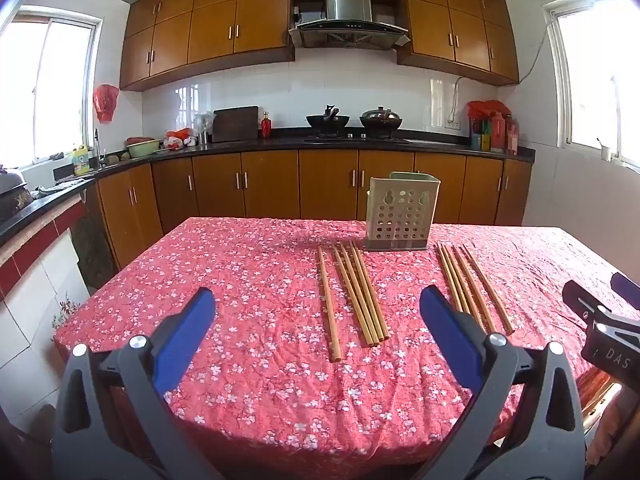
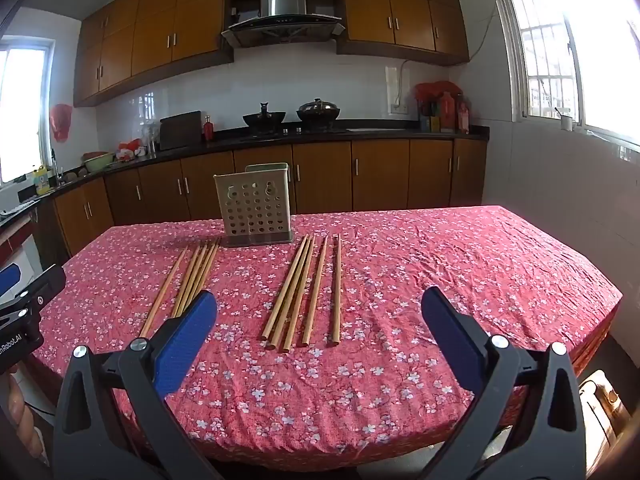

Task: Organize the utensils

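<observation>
Two groups of wooden chopsticks lie on the red floral tablecloth. The left group [image 1: 356,292] [image 2: 188,280] has several sticks, one set apart on the left. The right group [image 1: 474,286] [image 2: 304,292] also has several. A beige perforated utensil holder [image 1: 400,212] [image 2: 256,206] stands upright behind them, empty as far as I can see. My left gripper [image 1: 316,312] is open and empty, held above the table's near edge before the left group. My right gripper [image 2: 320,312] is open and empty before the right group.
The table [image 1: 248,400] [image 2: 480,272] fills the foreground under its red cloth. Behind it runs a kitchen counter [image 1: 280,145] with woks, bottles, a cutting board and a sink at left. The right gripper's body shows at the left wrist view's right edge [image 1: 600,320].
</observation>
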